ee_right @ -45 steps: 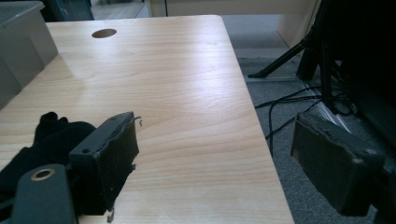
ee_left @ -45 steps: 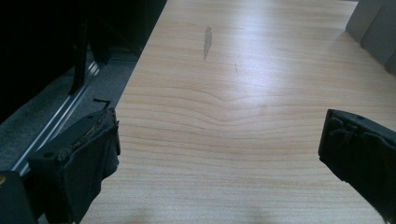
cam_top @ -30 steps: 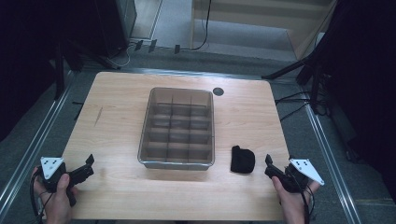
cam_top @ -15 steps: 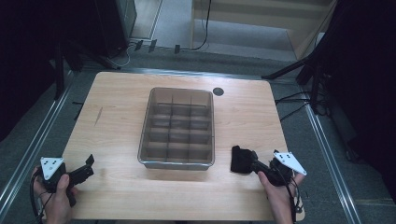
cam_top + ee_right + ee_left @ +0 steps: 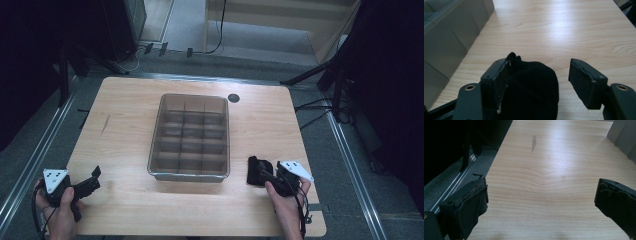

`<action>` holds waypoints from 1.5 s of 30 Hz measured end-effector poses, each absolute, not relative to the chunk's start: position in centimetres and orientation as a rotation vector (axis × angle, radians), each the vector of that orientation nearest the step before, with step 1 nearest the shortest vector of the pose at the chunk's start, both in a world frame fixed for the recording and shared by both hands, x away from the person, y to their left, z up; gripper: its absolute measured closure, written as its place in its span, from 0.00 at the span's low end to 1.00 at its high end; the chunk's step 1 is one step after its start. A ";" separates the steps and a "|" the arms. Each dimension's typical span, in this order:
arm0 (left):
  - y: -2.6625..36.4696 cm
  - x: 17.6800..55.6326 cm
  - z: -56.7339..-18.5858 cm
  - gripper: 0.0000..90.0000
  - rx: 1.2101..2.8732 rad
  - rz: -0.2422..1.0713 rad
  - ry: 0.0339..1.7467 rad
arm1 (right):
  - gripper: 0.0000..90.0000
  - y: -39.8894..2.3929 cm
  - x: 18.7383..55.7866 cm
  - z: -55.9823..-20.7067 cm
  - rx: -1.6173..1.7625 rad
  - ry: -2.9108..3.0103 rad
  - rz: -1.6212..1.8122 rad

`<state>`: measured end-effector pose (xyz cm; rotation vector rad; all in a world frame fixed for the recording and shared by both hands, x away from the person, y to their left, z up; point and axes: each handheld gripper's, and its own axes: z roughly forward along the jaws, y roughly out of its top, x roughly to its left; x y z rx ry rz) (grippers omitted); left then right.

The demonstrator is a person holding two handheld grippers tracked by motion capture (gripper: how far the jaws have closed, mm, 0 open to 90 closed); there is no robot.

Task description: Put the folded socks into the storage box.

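the wooden counter [image 5: 130, 125] carries a grey divided tray [image 5: 190, 137] in its middle, every compartment looking bare from above. just right of the tray's near corner lies a black, soft cloth bundle [image 5: 256, 170], apart from the tray wall. the right tool [image 5: 264, 176] is down at it with its jaws spread wide; in the right gripper view the bundle [image 5: 531, 87] sits between them, pressed against the left jaw with a gap to the other, not clamped. the left tool [image 5: 91, 181] rests near the front left corner in the person's hand [image 5: 62, 217], jaws wide apart over bare wood, holding nothing.
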<state>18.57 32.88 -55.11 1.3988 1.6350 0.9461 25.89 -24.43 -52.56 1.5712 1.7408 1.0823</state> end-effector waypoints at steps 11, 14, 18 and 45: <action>32.9 18.5 -55.1 0.00 1.400 0.943 1.636 | 0.42 -23.7 26.9 -53.8 1.697 1.804 1.002; 32.9 18.5 -55.1 0.00 1.401 0.942 1.636 | 0.42 -23.8 27.1 -54.0 1.760 1.847 0.968; 32.9 18.5 -55.1 0.00 1.402 0.942 1.636 | 0.44 -23.9 27.2 -53.9 1.764 1.878 0.945; 33.0 18.6 -55.1 0.00 1.397 0.937 1.641 | 0.74 -22.4 28.2 -48.8 1.751 1.880 1.060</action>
